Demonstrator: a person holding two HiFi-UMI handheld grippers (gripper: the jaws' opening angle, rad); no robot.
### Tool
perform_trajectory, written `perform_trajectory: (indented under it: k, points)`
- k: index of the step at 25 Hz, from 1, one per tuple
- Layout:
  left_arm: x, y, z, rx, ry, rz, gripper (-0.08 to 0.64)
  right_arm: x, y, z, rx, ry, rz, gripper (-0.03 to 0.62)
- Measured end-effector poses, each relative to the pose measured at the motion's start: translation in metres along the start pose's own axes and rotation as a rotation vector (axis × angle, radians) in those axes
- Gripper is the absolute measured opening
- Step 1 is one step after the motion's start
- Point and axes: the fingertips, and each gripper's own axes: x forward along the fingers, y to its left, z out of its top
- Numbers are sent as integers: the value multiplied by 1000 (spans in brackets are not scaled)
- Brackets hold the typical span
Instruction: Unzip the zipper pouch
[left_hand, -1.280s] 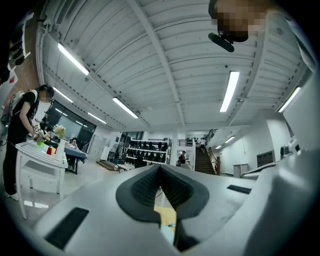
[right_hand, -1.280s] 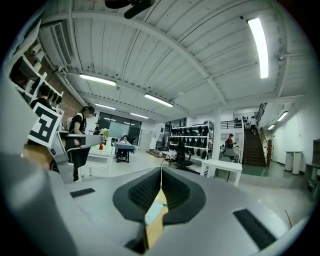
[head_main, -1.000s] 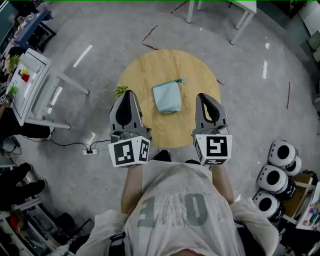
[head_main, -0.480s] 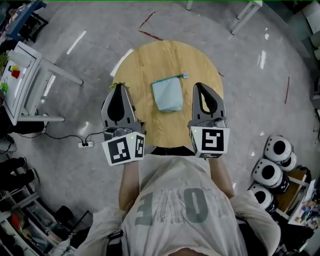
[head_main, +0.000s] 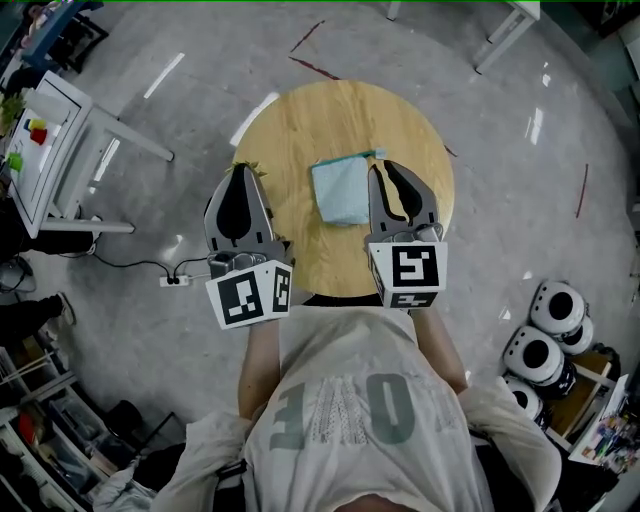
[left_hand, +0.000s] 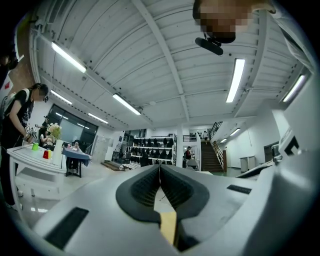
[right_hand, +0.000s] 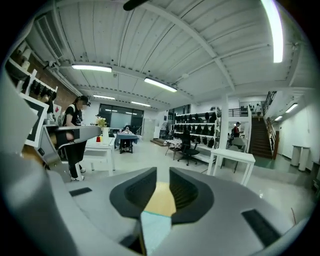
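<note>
Pouch: the light blue zipper pouch (head_main: 341, 192) lies flat near the middle of the round wooden table (head_main: 300, 125), a little right of centre in the head view. Its zipped edge faces the top of the frame and the teal zipper pull (head_main: 377, 153) sticks out at its upper right corner. It looks fully closed.

Right gripper: the right gripper (head_main: 385, 170) has slid in from the right side of the frame. It now sits just beside the pouch's right edge, with its tips near the pull.

Right jaws: they have just been opening from fully clenched to a narrow gap. In the right gripper view, only table wood and a corner of the pouch (right_hand: 154, 230) show through that gap. Nothing is pinched.

Left gripper: the left gripper (head_main: 240, 172) sits at the table's left rim, well apart from the pouch. It has barely shifted over the last half second. Its jaws are clenched together on nothing.

Meaning for the task: this looks like the approach to the pull, and unzipping has not started.

Next need: the right jaws probably have to open wider and drop onto the pull, while the left gripper comes over to pin the fabric.
</note>
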Motion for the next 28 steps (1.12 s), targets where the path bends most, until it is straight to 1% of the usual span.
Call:
perform_trajectory:
  k: [2, 4, 9, 14, 18, 21, 24, 28]
  points:
    - [0, 2, 0, 4, -1, 3, 28, 17, 12, -4, 2, 54, 53, 179]
    - [0, 6, -2, 10, 4, 8, 28, 37, 24, -13, -8, 121, 91, 218]
    - [-3, 27, -20, -15, 37, 45, 28, 90, 52, -62, -75, 326, 148, 221]
    - [-8, 61, -46, -52, 75, 96, 28, 139, 75, -126, -110, 512, 154, 221]
    - [-15, 84, -66, -87, 105, 149, 28, 166, 84, -177, -114, 672, 111, 204]
    - [-21, 96, -76, -106, 121, 178, 28, 173, 86, -205, -110, 777, 52, 185]
    - [-23, 105, -81, -122, 127, 200, 28, 176, 88, -222, -120, 845, 4, 163]
    - [-22, 112, -87, -133, 130, 209, 28, 181, 90, -239, -96, 901, -17, 159]
